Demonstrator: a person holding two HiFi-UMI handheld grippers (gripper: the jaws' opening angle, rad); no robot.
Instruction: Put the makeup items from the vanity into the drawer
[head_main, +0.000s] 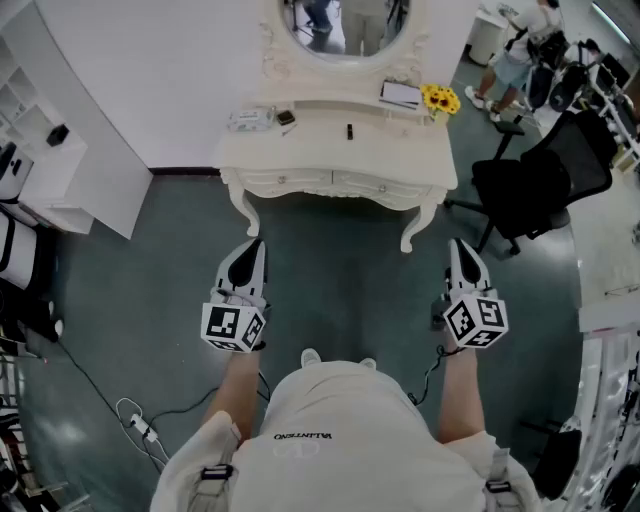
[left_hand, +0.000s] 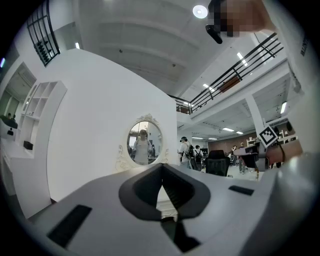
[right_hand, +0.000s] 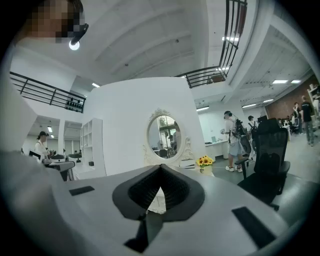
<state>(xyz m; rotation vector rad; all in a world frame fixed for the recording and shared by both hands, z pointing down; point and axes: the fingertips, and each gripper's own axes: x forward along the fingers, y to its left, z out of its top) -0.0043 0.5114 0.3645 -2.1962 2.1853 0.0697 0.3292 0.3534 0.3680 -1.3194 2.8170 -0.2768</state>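
A cream vanity (head_main: 300, 145) with an oval mirror (head_main: 345, 25) stands ahead of me, well beyond both grippers. On its top lie a clear packet (head_main: 250, 119), a small dark item (head_main: 286, 117), a dark lipstick-like stick (head_main: 349, 130) and a white box (head_main: 400, 95). Its two front drawers (head_main: 290, 182) are closed. My left gripper (head_main: 257, 245) and right gripper (head_main: 458, 245) are held level over the floor, both shut and empty. In the left gripper view the left gripper (left_hand: 162, 168) faces the mirror (left_hand: 144, 142). In the right gripper view the right gripper (right_hand: 161, 168) faces the mirror (right_hand: 165, 136) too.
Sunflowers (head_main: 440, 99) stand at the vanity's right corner. A black office chair (head_main: 540, 180) is to the right of the vanity, a white shelf unit (head_main: 60, 150) to the left. Cables and a power strip (head_main: 140, 428) lie on the floor at lower left. People stand at the back right.
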